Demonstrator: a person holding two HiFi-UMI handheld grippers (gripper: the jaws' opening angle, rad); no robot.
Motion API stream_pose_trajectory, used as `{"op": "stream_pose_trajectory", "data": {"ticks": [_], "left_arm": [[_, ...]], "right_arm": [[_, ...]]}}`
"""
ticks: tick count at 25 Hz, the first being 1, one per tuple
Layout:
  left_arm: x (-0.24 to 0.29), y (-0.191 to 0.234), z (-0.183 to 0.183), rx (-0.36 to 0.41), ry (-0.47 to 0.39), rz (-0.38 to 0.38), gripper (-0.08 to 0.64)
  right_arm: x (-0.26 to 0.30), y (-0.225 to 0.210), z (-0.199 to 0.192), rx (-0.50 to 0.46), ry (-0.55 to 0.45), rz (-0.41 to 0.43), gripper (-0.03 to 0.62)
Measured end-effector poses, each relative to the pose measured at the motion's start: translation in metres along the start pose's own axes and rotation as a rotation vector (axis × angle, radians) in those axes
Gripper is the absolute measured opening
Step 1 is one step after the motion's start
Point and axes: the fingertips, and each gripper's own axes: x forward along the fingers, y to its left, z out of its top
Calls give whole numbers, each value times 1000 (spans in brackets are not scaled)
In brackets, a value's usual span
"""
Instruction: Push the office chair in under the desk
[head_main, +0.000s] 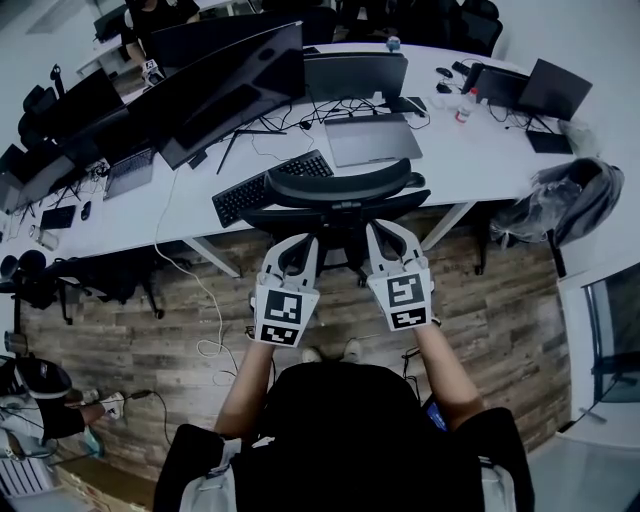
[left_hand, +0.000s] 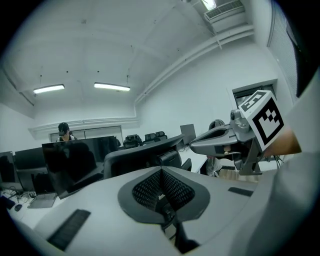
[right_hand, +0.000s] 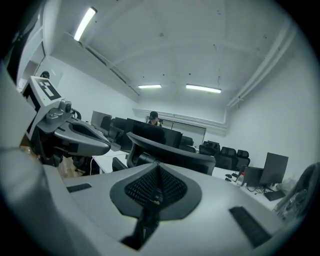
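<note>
Black office chair (head_main: 338, 192) stands at the near edge of the white desk surface (head_main: 480, 140), backrest toward the person, seat tucked partly below the edge; the backrest rim sits close to the keyboard (head_main: 262, 188), with a closed laptop (head_main: 370, 138) just beyond. Left gripper (head_main: 297, 245) and right gripper (head_main: 388, 232) are held side by side, roughly level, tips aimed at the backrest, one toward each side of it. Jaws of both pressed together, nothing between them, per both gripper views: the ribbed pads meet on a line and the backrest rim rises beyond them. Judgement: the closed jaws serve as blunt pushers, not a grasp, and the paired spacing should keep the chair from swivelling when shoved. Cannot tell whether the tips touch the backrest. Chair looks nearly home; a short straight push toward the far side probably remains. Risk: casters snagging the loose cable (head_main: 205, 300) on the wooden floor (head_main: 500, 320), near left.
</note>
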Motion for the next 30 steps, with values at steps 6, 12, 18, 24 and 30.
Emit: {"op": "stream_pose_trajectory", "data": {"ticks": [6,12,18,24,30], "left_arm": [[-5,13,2,-45,-27,28,14],[-5,17,4,-51,-43,34,14],[-5,20,6,-50,-43,32,14],[-7,21,12,-61,-62,33,14],[-8,22,10,-74,-63,35,14]], "right_arm": [[2,-2,0,33,-5,-20,25],[3,-4,0,46,-7,-27,25],[6,-6,-3,45,3,-38,25],[4,-2,-4,37,7,-33,23],[6,1,-2,43,-2,-18,25]]}}
